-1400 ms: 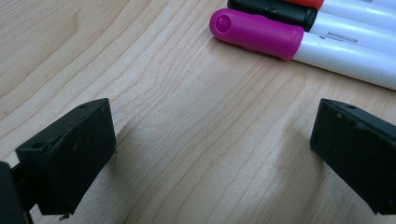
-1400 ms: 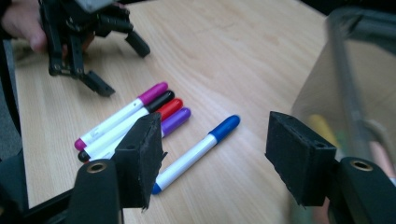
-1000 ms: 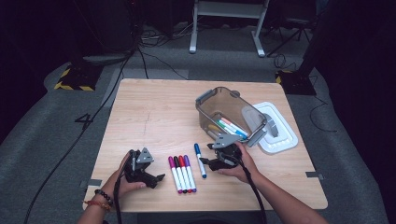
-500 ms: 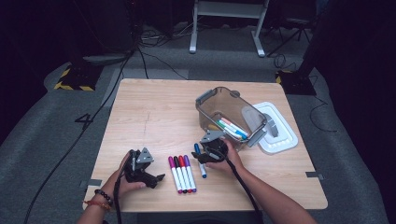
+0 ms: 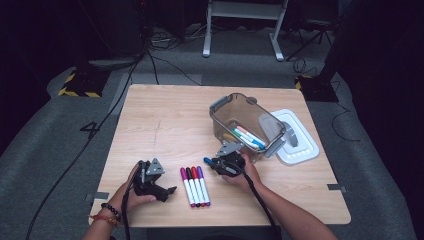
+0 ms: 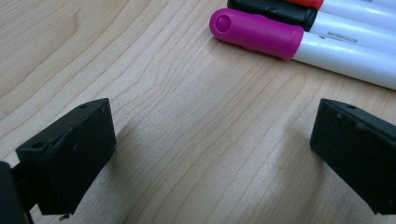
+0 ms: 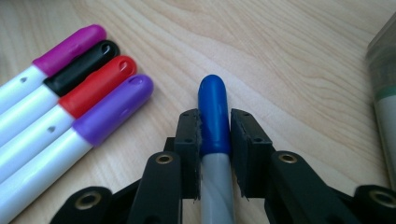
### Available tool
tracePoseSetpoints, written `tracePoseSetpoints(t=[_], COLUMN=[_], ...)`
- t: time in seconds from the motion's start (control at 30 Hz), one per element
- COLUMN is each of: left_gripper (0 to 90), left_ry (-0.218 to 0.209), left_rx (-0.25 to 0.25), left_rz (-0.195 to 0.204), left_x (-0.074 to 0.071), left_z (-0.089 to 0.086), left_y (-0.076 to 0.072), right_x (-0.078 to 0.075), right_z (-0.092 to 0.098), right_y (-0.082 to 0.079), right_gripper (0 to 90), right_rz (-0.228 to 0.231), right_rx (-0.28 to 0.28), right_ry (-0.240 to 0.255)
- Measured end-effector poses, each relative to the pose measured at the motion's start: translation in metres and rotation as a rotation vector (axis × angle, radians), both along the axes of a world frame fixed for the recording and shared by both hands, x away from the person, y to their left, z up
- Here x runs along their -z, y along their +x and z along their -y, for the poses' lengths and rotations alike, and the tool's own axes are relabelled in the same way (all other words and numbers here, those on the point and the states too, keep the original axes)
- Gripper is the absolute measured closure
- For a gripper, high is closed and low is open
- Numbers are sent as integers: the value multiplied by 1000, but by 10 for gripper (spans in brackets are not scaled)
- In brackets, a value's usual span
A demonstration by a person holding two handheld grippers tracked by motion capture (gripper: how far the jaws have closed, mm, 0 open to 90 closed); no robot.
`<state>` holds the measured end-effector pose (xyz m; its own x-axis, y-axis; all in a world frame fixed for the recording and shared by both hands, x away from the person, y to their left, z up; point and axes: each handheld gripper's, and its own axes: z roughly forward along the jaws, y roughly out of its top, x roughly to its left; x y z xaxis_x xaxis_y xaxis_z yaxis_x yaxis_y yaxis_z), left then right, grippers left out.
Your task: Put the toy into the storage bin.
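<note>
Right gripper (image 7: 215, 133) is clamped on the blue-capped marker (image 7: 213, 116) — jaws just closed in, pads now pressing both sides of it at the cap's base; marker lies on the wooden table (image 5: 165, 120), cap tip poking out past the jaws; in the high view it sits just right of the marker row, close in front of the clear bin (image 5: 245, 125).

Row of four markers (image 5: 195, 186) lies side by side, touching: magenta, black, red, purple caps.

Left gripper (image 6: 210, 154) — jaws wide apart, nothing between them, bare tabletop under them; magenta-capped marker (image 6: 254, 32) is just ahead of it, not touching.

Clear bin holds a few more markers (image 5: 248, 136); its white lid (image 5: 300, 142) rests beside it on the right.
</note>
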<state>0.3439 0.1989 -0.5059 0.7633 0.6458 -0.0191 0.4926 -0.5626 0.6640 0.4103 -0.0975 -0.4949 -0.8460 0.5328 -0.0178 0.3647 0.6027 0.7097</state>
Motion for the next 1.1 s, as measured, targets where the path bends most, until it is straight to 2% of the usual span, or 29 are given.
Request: tracePoseSetpoints(t=[0.2, 0.27, 0.33, 0.47, 0.53, 0.73, 0.9, 1.1], left_gripper=[5, 5, 5, 5, 5, 4, 4, 4], left_ry=[1, -1, -1, -1, 0, -1, 0, 0], left_rx=[-4, -8, -8, -8, -9, -9, -9, -9], left_rz=[1, 0, 0, 0, 0, -1, 0, -1], left_x=[0, 0, 0, 0, 0, 0, 0, 0], left_z=[0, 0, 0, 0, 0, 0, 0, 0], left_y=[0, -1, -1, -1, -1, -1, -1, -1], right_x=[-2, -5, -10, -26, -34, -53, -62, -85], right_z=[5, 6, 8, 17, 21, 27, 31, 47], right_y=[-4, -7, -11, -17, -19, -35, -45, -53], right_gripper=[747, 747, 747, 748, 748, 748, 748, 748], right_rz=[-22, -13, 2, 43, 41, 65, 76, 100], right_rx=[-38, -57, -66, -59, -63, -96, -120, -126], right_ry=[-9, -12, -3, 47, 75, 104, 109, 143])
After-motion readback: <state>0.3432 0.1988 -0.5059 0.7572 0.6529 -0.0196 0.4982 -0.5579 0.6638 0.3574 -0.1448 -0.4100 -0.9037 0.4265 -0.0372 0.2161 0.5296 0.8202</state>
